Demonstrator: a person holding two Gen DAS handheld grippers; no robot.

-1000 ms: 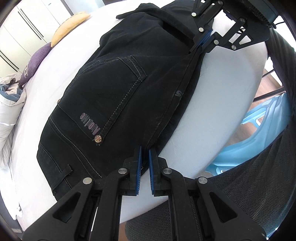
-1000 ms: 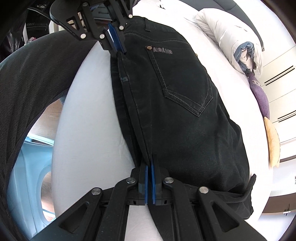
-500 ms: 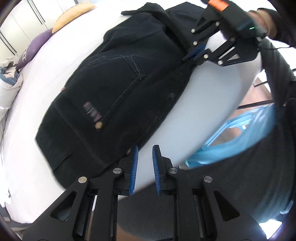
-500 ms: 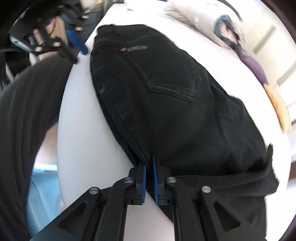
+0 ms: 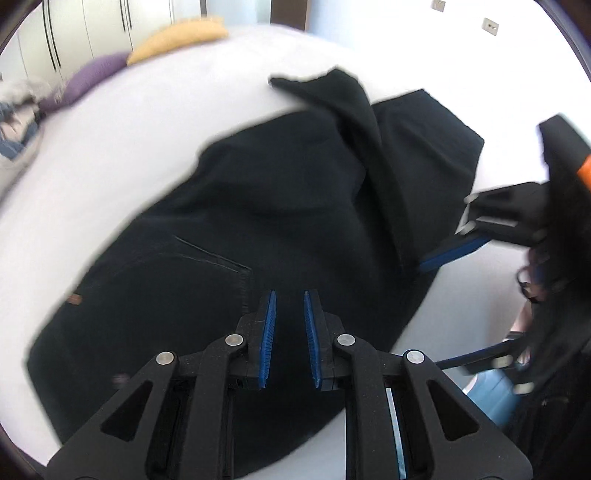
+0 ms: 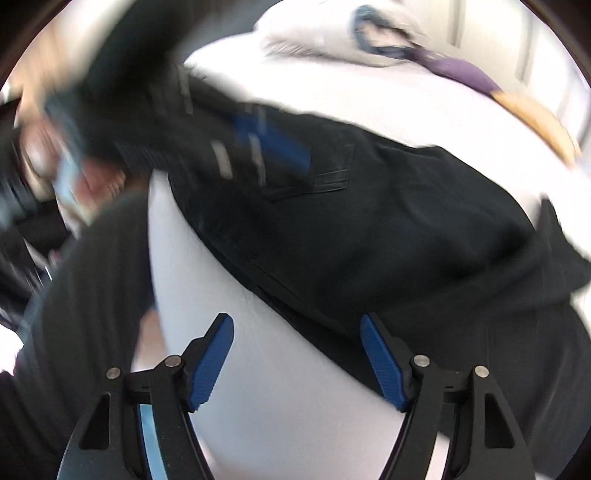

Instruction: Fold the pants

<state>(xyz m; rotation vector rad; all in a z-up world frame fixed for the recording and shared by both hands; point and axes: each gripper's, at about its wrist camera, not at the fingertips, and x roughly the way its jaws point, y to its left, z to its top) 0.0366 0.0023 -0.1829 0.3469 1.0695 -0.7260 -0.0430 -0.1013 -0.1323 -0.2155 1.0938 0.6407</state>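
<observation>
The black pants [image 5: 258,221] lie folded on the white bed, back pocket up; they also show in the right wrist view [image 6: 388,229]. My left gripper [image 5: 290,306] is open a little, empty, hovering above the pants near the pocket. It shows blurred in the right wrist view [image 6: 273,144]. My right gripper [image 6: 297,332] is wide open and empty, over the bed edge beside the pants' near edge. It also shows at the right of the left wrist view [image 5: 454,251].
The white bed [image 5: 147,122] carries a purple cushion [image 5: 88,74], a yellow cushion [image 5: 177,37] and a bundled quilt [image 6: 332,33] at its far side. My dark-clothed legs [image 6: 81,314] and a blue plastic stool [image 5: 491,398] are at the bed's edge.
Both grippers let go of the pants' edge and opened, the right one wide. The left gripper moved up over the pants; the right pulled back from the edge.
</observation>
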